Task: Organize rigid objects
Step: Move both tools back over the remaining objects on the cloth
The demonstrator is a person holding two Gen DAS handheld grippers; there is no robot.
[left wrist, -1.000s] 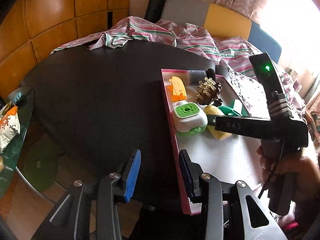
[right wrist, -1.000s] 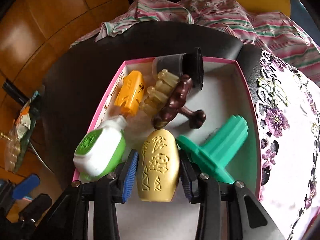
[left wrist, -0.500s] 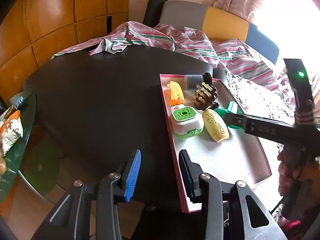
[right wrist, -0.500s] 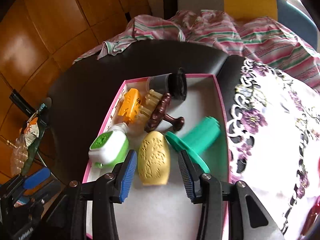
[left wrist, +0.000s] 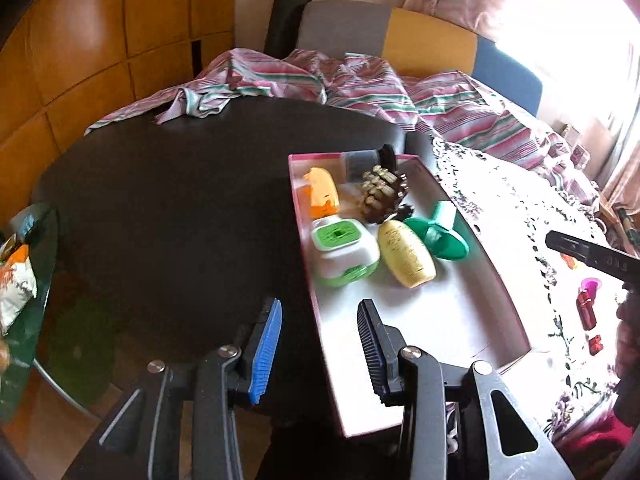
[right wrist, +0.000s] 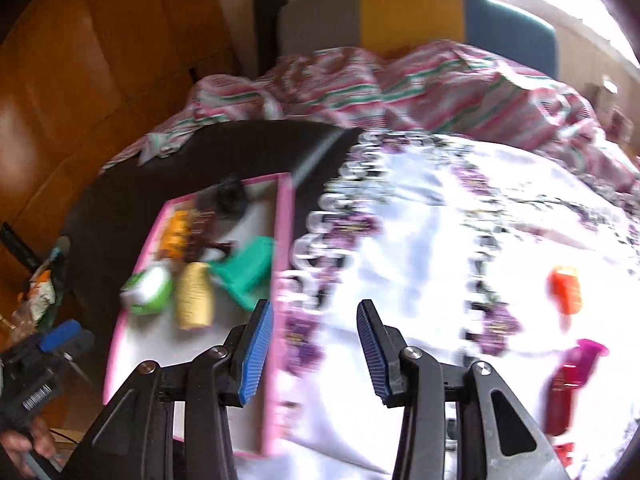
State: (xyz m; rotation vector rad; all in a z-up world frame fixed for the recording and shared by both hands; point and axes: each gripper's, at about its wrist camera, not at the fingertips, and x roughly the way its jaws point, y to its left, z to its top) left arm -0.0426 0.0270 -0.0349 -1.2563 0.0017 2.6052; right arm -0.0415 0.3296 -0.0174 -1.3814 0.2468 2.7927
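Nearest, left gripper [left wrist: 318, 344]: ribbed blue and black pads on black metal links, jaws apart with nothing between, poised over the near left rim of the pink tray [left wrist: 516, 316]. Right gripper [right wrist: 314, 350] likewise parted and empty, straddling the tray's right wall and the white lace cloth [right wrist: 420, 240] (this view badly blurred).

On the tray's pale, smooth floor, a cluster toward the far half: white-and-green rounded case [left wrist: 344, 250], glossy yellow oval piece with embossed marks [left wrist: 406, 252] just beside it, green plastic funnel-like piece [left wrist: 438, 234] to its right. Behind these, an orange block [left wrist: 322, 196], a dark brown brush with pale stubby pegs [left wrist: 382, 196], a grey-and-black cylinder [left wrist: 362, 162] lying at the far wall.

Outside the tray, on the cloth to the right: small orange piece [right wrist: 565, 288], magenta-capped red bottle [right wrist: 572, 376].

Beyond, dark round bench [left wrist: 168, 208], matte; striped pink-green fabric [left wrist: 360, 88] heaped along its far edge; wooden panels [left wrist: 80, 48] at left.
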